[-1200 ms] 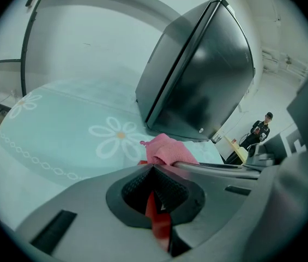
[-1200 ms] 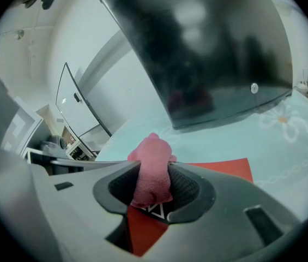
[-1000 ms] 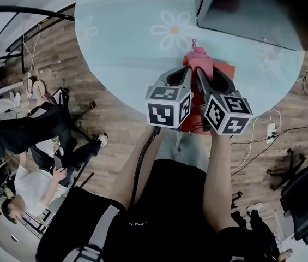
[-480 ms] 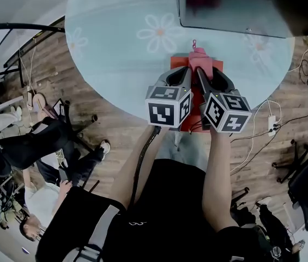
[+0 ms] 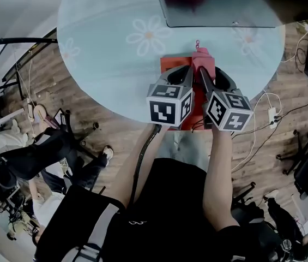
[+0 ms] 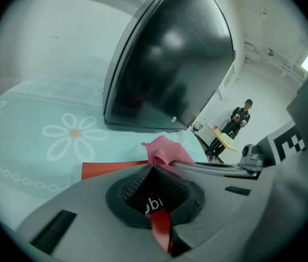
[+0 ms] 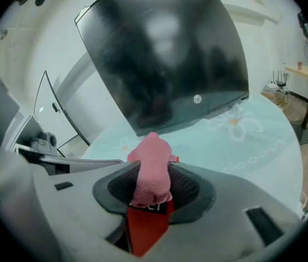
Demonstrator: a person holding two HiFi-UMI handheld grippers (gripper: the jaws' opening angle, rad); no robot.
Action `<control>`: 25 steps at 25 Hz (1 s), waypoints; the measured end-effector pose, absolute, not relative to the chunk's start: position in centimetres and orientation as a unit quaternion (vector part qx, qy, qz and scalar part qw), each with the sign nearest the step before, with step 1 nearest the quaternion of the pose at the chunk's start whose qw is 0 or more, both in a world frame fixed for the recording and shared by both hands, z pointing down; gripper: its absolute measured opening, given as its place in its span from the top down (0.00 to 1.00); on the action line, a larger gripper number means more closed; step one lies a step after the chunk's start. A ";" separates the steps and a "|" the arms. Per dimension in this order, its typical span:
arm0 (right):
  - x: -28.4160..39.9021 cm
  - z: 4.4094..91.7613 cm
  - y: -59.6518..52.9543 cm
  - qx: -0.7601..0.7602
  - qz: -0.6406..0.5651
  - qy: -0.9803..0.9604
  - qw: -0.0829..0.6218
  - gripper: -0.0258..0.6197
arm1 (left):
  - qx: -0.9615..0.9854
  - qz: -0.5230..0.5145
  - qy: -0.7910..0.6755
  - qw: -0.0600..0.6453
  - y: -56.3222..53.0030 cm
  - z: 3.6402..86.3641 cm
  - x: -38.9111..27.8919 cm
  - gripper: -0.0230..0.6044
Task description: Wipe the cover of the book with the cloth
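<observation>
A red book (image 5: pixel 171 69) lies flat on the round table (image 5: pixel 104 53) with its pale blue flower cloth. My right gripper (image 5: pixel 204 72) is shut on a pink cloth (image 5: pixel 201 59), which bunches out past its tips over the book's far part. From the right gripper view, the pink cloth (image 7: pixel 152 168) fills the jaws and the red book (image 7: pixel 148 222) shows beneath. My left gripper (image 5: pixel 189 72) sits just beside it over the book. Its pads (image 6: pixel 151 171) meet, with red cover (image 6: pixel 110 170) underneath and the cloth (image 6: pixel 164 149) just ahead.
A dark monitor (image 5: pixel 219 4) stands on the table just beyond the book. The table's near edge runs under my grippers. Office chairs (image 5: pixel 69 130), cables and a power strip (image 5: pixel 272 119) lie on the wooden floor. A person (image 5: pixel 28 157) sits at the lower left.
Both grippers, with the cloth, have shifted right relative to the table; more of the book's left part is now uncovered. The book has kept its place on the table.
</observation>
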State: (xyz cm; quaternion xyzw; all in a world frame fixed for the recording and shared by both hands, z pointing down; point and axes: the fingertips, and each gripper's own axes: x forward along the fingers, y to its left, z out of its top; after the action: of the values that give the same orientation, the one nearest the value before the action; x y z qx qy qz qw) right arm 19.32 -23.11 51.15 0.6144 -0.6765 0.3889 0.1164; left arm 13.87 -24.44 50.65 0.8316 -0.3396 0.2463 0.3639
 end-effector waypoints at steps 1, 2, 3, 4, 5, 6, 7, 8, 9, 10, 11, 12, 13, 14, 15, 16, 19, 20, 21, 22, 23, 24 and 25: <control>19.7 51.2 -22.9 0.619 0.389 -0.673 0.116 0.72 | 0.833 0.247 -0.336 0.363 -24.3 50.6 14.2 0.94; 20.1 51.2 -22.7 0.623 0.389 -0.669 0.115 0.72 | 0.834 0.249 -0.332 0.363 -24.0 50.7 14.4 0.94; 20.5 51.3 -22.5 0.627 0.389 -0.665 0.116 0.72 | 0.835 0.250 -0.330 0.363 -23.8 50.7 14.5 0.94; 20.8 51.4 -22.2 0.631 0.389 -0.661 0.118 0.72 | 0.835 0.250 -0.329 0.364 -23.6 50.7 14.7 0.94; 21.1 51.5 -22.0 0.634 0.388 -0.657 0.123 0.72 | 0.835 0.249 -0.329 0.363 -23.5 50.6 14.7 0.94; 21.3 51.4 -21.8 0.637 0.388 -0.654 0.128 0.72 | 0.836 0.246 -0.330 0.363 -23.4 50.5 14.8 0.94; 21.5 51.3 -21.6 0.639 0.387 -0.651 0.134 0.72 | 0.837 0.243 -0.331 0.363 -23.3 50.3 14.8 0.94; 21.5 51.1 -21.4 0.639 0.385 -0.652 0.138 0.72 | 0.837 0.240 -0.333 0.362 -23.1 50.1 14.7 0.94; 21.4 50.7 -21.2 0.637 0.381 -0.655 0.141 0.72 | 0.837 0.238 -0.336 0.362 -23.0 50.0 14.6 0.94; 21.2 50.1 -21.2 0.634 0.375 -0.661 0.141 0.72 | 0.835 0.236 -0.339 0.362 -22.8 49.9 14.3 0.94; 20.9 49.5 -21.3 0.631 0.367 -0.669 0.140 0.72 | 0.833 0.234 -0.345 0.363 -22.7 49.9 13.8 0.94; 20.6 48.9 -21.5 0.628 0.360 -0.676 0.138 0.72 | 0.831 0.231 -0.352 0.365 -22.7 50.0 13.3 0.94; 20.3 48.4 -21.6 0.625 0.353 -0.683 0.136 0.72 | 0.828 0.228 -0.359 0.366 -22.7 50.0 12.8 0.94; 20.0 47.9 -21.8 0.622 0.347 -0.689 0.135 0.72 | 0.825 0.224 -0.367 0.368 -22.8 49.9 12.3 0.94; 19.7 47.4 -22.0 0.618 0.342 -0.695 0.134 0.72 | 0.822 0.220 -0.374 0.369 -22.8 49.8 11.9 0.94; 19.4 46.9 -22.1 0.613 0.338 -0.702 0.132 0.72 | 0.819 0.214 -0.382 0.369 -22.9 49.6 11.4 0.94; 17.5 46.0 -22.4 0.594 0.328 -0.723 0.133 0.72 | 0.812 0.199 -0.405 0.370 -22.7 49.1 9.7 0.94; 16.8 45.9 -22.3 0.587 0.326 -0.729 0.134 0.72 | 0.809 0.195 -0.411 0.371 -22.5 48.9 9.0 0.94; 16.0 45.9 -22.2 0.580 0.324 -0.735 0.137 0.72 | 0.806 0.190 -0.418 0.373 -22.3 48.9 8.4 0.94; 15.2 46.0 -22.1 0.572 0.323 -0.741 0.141 0.72 | 0.803 0.185 -0.424 0.374 -22.1 48.8 7.8 0.94; 14.6 46.1 -22.1 0.565 0.322 -0.746 0.144 0.72 | 0.800 0.180 -0.432 0.376 -21.9 48.8 7.1 0.94; 13.9 46.2 -22.1 0.557 0.321 -0.752 0.147 0.72 | 0.796 0.175 -0.440 0.378 -21.8 48.8 6.4 0.94; 13.2 46.3 -22.0 0.550 0.322 -0.757 0.148 0.72 | 0.791 0.171 -0.449 0.379 -21.6 48.8 5.7 0.94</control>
State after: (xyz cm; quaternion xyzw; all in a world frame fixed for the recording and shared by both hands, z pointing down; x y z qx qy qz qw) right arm 13.19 -22.00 46.32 0.5497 -0.7567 0.3216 0.1475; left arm 5.67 -21.58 48.81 0.7912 -0.4487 0.1705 0.3790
